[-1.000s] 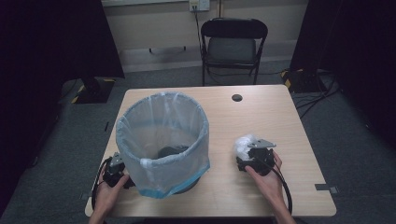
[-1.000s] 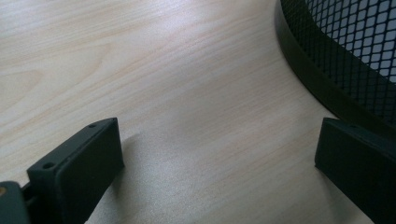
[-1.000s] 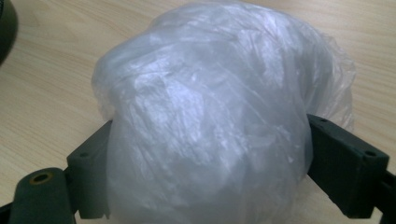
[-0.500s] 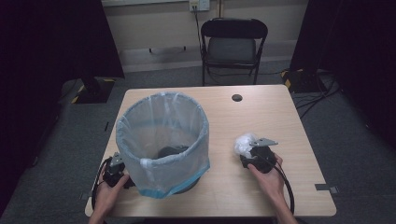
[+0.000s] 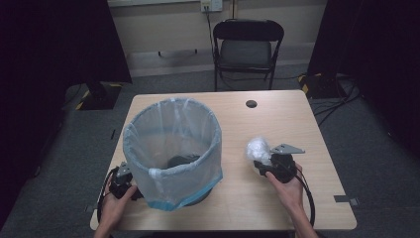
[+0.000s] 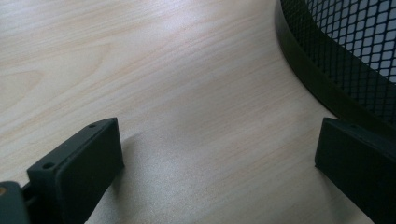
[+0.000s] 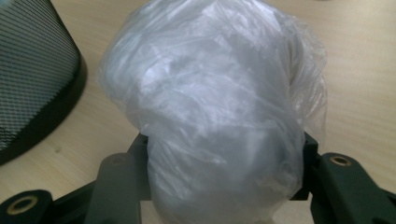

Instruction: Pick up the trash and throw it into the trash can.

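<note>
**Right gripper clamps a plastic wad beside the lined bin**

A black mesh bin (image 5: 173, 153) stands on the wooden table (image 5: 277, 119), left of centre, lined with a clear bag (image 5: 148, 124) whose edge folds down over the outside and shows a blue hem near the base.

The right gripper (image 5: 265, 161) sits on the table to the right of the bin, held in the person's right hand (image 5: 287, 186). Its jaws are closed on a crumpled wad (image 7: 210, 107) of clear plastic, which bulges up and out beyond them. In the right gripper view the bin's dark base is near, at the left.

The left gripper (image 6: 215, 163) rests low on the table at the bin's left foot, held in the left hand (image 5: 116, 203). Its jaws stand wide apart with bare wood between them; the bin's base curves just beside the right jaw.

A black chair (image 5: 247, 44) stands beyond the table.
</note>
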